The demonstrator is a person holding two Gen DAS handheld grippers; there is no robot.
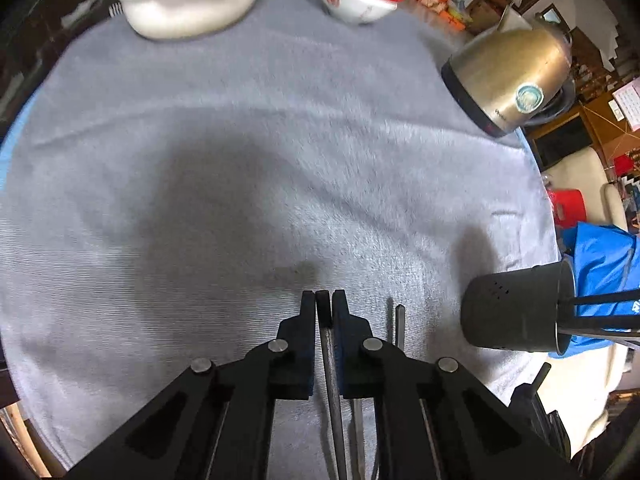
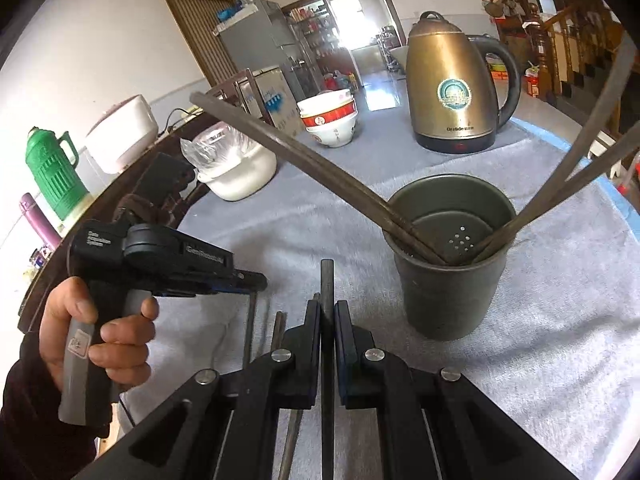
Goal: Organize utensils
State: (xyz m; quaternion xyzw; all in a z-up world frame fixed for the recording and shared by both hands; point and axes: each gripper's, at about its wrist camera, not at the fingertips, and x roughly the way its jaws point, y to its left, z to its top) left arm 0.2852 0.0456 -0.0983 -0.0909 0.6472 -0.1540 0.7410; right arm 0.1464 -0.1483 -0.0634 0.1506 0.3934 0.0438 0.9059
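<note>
Grey cloth (image 1: 240,160) is covering the round counter (image 2: 132,168) and carrying everything else. Standing at its far side is a brass-coloured kettle (image 2: 452,96) on a black base, showing at the upper right of the left wrist view. Near it a white pot (image 1: 184,4) under clear plastic is sitting beside a stack of white bowls (image 2: 330,120) with red bands.

Closer in, a dark metal holder cup (image 2: 448,264) is standing upright on the cloth, with several chopsticks (image 2: 280,148) leaning out of it to both sides; a perforated plate is showing at its bottom. In the left wrist view the same cup is appearing at the right edge, just beside a blue cloth.

A person's hand (image 2: 100,328) is gripping the handle of the left gripper (image 1: 324,300), which is pointing steeply down at the cloth. Its fingers (image 1: 307,308) are standing narrow, pinching a thin dark chopstick (image 1: 329,344) that is running back between them. Another chopstick (image 1: 399,324) is lying on the cloth just to the right of that gripper.

The right gripper (image 2: 327,308) is angling down toward the cup, its fingers (image 2: 314,316) nearly together and clamping one dark chopstick (image 2: 327,280) whose tip is sticking out ahead of them, near the cup's left wall but apart from it.
</note>
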